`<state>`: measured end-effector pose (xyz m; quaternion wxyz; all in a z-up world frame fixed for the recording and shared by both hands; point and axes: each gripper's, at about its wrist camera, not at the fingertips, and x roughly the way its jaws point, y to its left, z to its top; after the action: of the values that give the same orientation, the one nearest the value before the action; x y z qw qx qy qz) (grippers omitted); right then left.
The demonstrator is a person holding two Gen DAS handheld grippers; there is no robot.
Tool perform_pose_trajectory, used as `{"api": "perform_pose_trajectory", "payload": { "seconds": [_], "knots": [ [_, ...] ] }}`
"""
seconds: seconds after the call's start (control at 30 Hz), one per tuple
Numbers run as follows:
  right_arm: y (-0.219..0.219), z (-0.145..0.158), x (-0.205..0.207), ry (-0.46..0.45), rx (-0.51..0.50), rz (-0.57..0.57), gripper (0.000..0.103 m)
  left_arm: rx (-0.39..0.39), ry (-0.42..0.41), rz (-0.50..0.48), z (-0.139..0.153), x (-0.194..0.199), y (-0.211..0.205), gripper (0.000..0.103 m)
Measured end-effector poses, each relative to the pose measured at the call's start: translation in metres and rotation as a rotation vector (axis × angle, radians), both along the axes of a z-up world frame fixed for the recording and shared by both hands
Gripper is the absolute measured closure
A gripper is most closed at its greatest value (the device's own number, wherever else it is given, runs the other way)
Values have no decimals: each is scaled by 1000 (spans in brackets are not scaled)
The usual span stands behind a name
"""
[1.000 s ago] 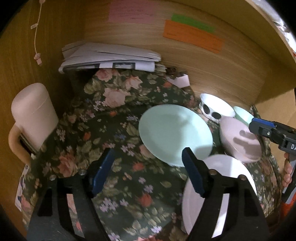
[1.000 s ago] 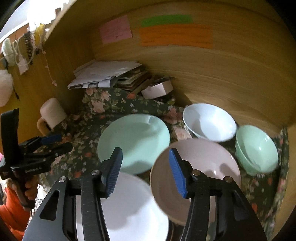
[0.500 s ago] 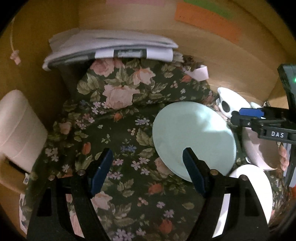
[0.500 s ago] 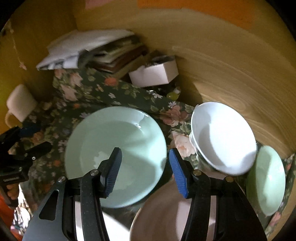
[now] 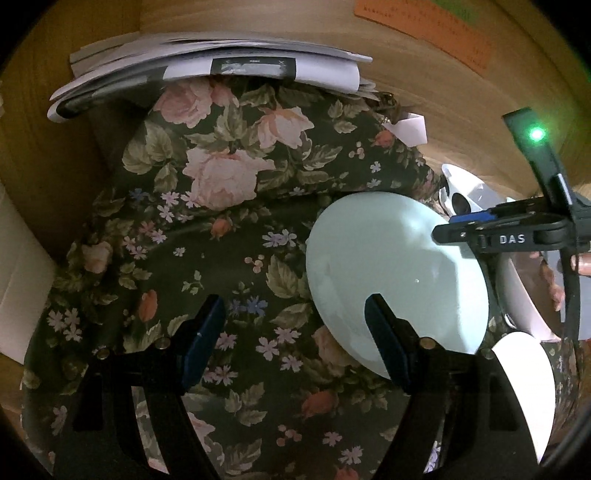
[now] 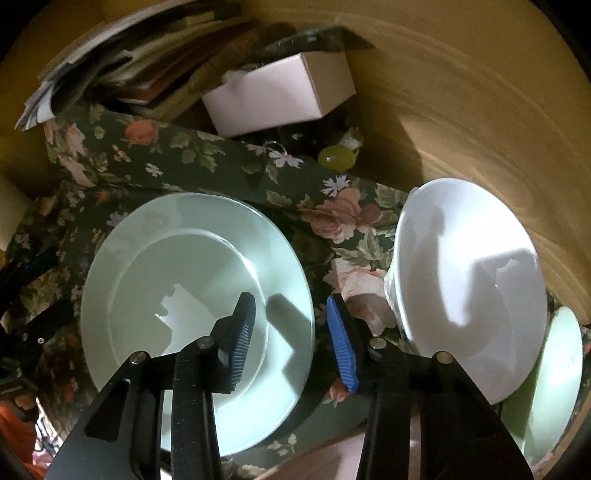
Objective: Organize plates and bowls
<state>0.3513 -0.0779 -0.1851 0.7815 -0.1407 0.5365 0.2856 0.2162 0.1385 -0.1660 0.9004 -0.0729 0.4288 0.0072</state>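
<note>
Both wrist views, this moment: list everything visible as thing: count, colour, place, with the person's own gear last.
plate: 1, pale green, centre of the cloth
white bowl: 1, white, right of the plate
green bowl: 1, pale green, far right, mostly cut off
white plate: 1, white, near right edge
pink dish: 1, pinkish, bottom edge, partly seen
tablecloth: 1, dark floral
paper stack: 1, white and grey, back
box: 1, white, back
sticky note: 1, orange, wooden wall
left gripper: open over the cloth
right gripper: jaws just closing, astride the plate's right rim, not pressing it
</note>
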Motion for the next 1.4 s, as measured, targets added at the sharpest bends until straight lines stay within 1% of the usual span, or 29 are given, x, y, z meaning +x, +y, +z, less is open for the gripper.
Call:
{"api": "perform_pose_trajectory", "payload": {
  "seconds": [0.1,0.23,0.3,0.43,0.57,0.63,0.73,0.8,0.87,1.07,1.13,1.17,1.2,1.23,1.37,1.4],
  "knots": [
    [3,-5,0,29,-3,9,66,-7,-6,-1,0,-1,1,25],
    [10,-4,-7,15,-18,20,66,-16,-6,9,-1,-7,7,25],
    [12,-3,-11,35,-1,25,66,-25,-5,16,-2,-11,11,25],
    [21,2,-27,48,27,49,66,-34,7,36,-4,-21,21,31],
    [32,5,-45,68,53,87,66,-37,29,61,-8,-33,32,34],
    [41,5,-58,80,69,115,66,-31,40,72,-10,-41,37,40],
    [53,5,-72,87,84,142,66,-41,58,90,-15,-49,46,43],
    [59,4,-82,90,100,154,66,-34,60,101,-16,-54,50,44],
    [66,2,-90,88,114,148,66,-31,58,104,-14,-59,54,45],
    [60,-6,-109,83,147,115,66,-18,60,92,-15,-59,55,48],
    [61,0,-106,71,148,112,65,-11,55,89,-16,-58,54,48],
    [66,-2,-105,68,147,113,64,-10,52,89,-16,-57,53,48],
    [62,-2,-96,65,145,121,63,-12,50,90,-17,-56,53,48],
    [57,-4,-105,52,145,124,63,-12,46,89,-17,-56,53,48],
    [60,-6,-114,31,150,120,63,-3,34,82,-18,-53,48,49],
    [60,-5,-115,26,152,121,66,0,31,77,-18,-53,46,51]
  ]
}}
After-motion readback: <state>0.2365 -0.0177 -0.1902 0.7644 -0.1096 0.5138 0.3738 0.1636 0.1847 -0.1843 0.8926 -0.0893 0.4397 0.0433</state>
